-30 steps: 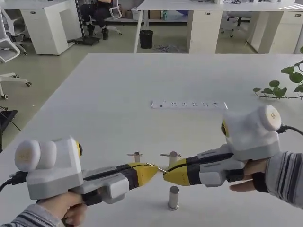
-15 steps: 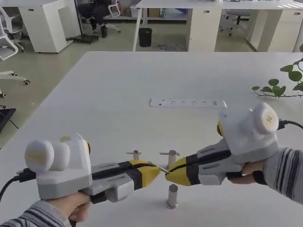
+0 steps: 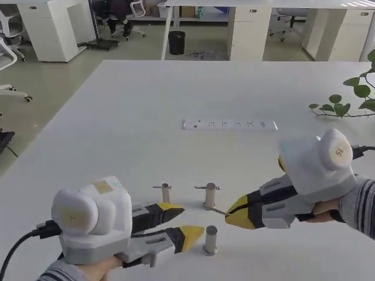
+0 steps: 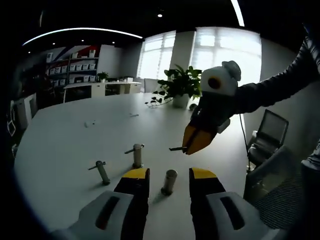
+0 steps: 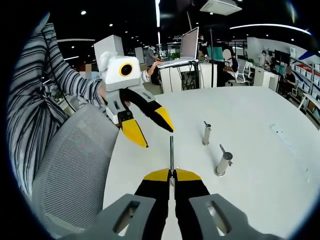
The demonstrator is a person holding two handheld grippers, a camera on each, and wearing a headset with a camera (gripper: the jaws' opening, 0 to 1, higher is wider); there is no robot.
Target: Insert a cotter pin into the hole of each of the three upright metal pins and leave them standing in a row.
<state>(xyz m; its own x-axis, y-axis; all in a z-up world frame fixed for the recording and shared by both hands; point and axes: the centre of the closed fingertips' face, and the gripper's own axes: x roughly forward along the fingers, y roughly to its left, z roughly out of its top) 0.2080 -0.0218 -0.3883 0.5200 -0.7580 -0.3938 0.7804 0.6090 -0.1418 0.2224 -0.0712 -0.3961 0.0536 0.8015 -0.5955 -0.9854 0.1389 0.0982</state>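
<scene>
Widening left gripper (image 3: 188,221); cotter pin (image 3: 217,211) released

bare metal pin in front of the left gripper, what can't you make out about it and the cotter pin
Hole of the bare metal pin: too small in the head view and left gripper view.
Rear end of the cotter pin: hidden inside the right gripper, right gripper view.
Markings on the power strip: blurred, head view.
</scene>
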